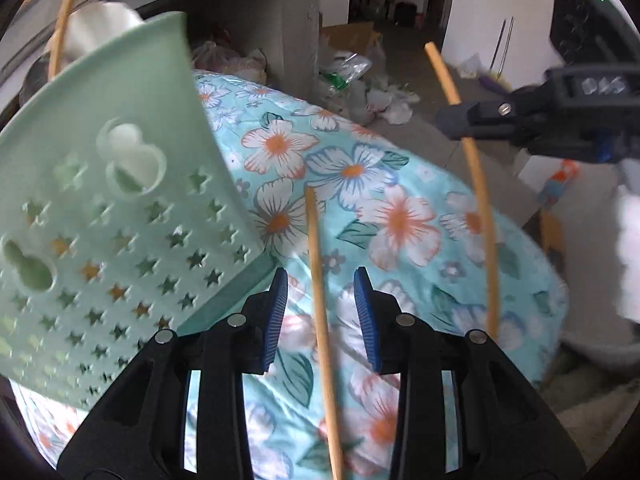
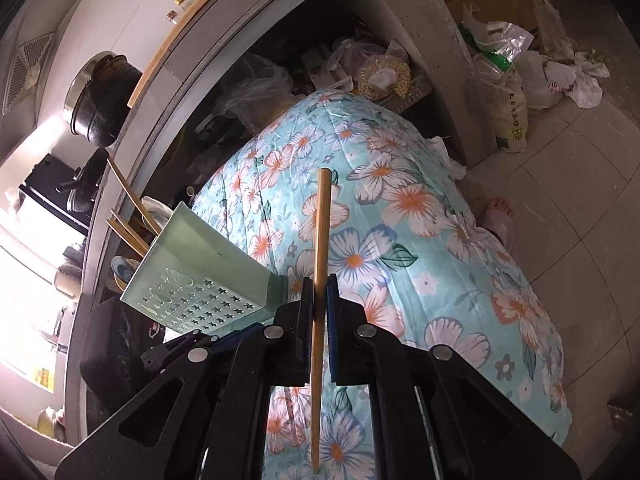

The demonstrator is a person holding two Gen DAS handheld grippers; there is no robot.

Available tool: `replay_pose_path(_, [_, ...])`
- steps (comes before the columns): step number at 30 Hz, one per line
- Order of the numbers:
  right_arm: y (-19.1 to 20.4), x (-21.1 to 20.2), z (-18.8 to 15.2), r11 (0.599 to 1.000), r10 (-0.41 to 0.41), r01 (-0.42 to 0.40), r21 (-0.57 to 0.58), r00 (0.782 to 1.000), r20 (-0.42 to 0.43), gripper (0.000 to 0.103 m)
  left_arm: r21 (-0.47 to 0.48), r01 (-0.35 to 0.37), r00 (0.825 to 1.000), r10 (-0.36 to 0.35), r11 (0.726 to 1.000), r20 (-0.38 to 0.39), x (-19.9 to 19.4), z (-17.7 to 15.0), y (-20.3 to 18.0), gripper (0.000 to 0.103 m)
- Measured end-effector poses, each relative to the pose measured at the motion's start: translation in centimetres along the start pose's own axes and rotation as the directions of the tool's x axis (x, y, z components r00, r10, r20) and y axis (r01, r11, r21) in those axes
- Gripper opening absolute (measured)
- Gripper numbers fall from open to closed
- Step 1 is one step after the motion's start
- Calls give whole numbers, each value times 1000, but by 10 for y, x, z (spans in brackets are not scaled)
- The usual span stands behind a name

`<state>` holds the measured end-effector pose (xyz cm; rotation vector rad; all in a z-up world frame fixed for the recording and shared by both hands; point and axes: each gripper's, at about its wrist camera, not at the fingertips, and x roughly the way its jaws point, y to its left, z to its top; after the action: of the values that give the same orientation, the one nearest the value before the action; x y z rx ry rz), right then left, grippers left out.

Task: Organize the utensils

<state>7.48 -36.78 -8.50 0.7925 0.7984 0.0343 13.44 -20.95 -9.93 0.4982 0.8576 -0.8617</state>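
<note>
A pale green utensil holder (image 1: 120,220) with star-shaped holes stands tilted on the floral cloth (image 1: 360,168). Chopsticks (image 1: 64,20) and a white utensil (image 1: 100,24) stick out of its top. My left gripper (image 1: 322,312) is open just right of the holder. A wooden chopstick (image 1: 320,300) runs between its blue pads (image 1: 276,312) without touching them. My right gripper (image 2: 320,296) is shut on a second chopstick (image 2: 322,232), held over the cloth. In the left wrist view that gripper (image 1: 452,124) and its chopstick (image 1: 480,200) hang at the upper right. The holder (image 2: 200,276) sits to its left.
The cloth (image 2: 400,208) covers a rounded table beside a grey counter. A dark pot (image 2: 100,96) stands on the counter. Plastic bags (image 2: 384,72) fill the shelf below, and more bags and a cardboard box (image 2: 492,0) lie on the tiled floor. A person's foot (image 2: 498,216) is beside the table.
</note>
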Motion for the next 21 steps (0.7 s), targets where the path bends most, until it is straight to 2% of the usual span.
replay_pose_path(4, [-6,1,1,1000,17,-17,10,1000,-4,7,18,-67,996,68,998,-55,23,4,-7,25])
replay_pose_path(6, [-10,1,1,1000,23,-23,16,1000,-5,7,10,-59,996,60,998,-69,27,3,-9,13])
replay_pose_path(8, [-13,2,1,999,29,-29,24,1000,-6,7,-2,-48,996,48,999,-79,25,1,-11,6])
replay_pose_path(13, [-16,4,1,998,46,-45,34,999,-9,7,-49,29,990,-35,998,-135,13,-9,-12,6])
replay_pose_path(16, [-17,5,0,998,55,-55,36,998,-8,7,-86,63,987,-75,994,-141,8,-9,-8,7])
replay_pose_path(18, [-19,5,0,998,59,-59,39,998,-10,7,-120,87,984,-104,989,-141,5,-7,-3,16])
replay_pose_path(21, [-19,5,-1,997,59,-59,40,998,-11,7,-127,103,982,-121,987,-146,11,-1,-2,17])
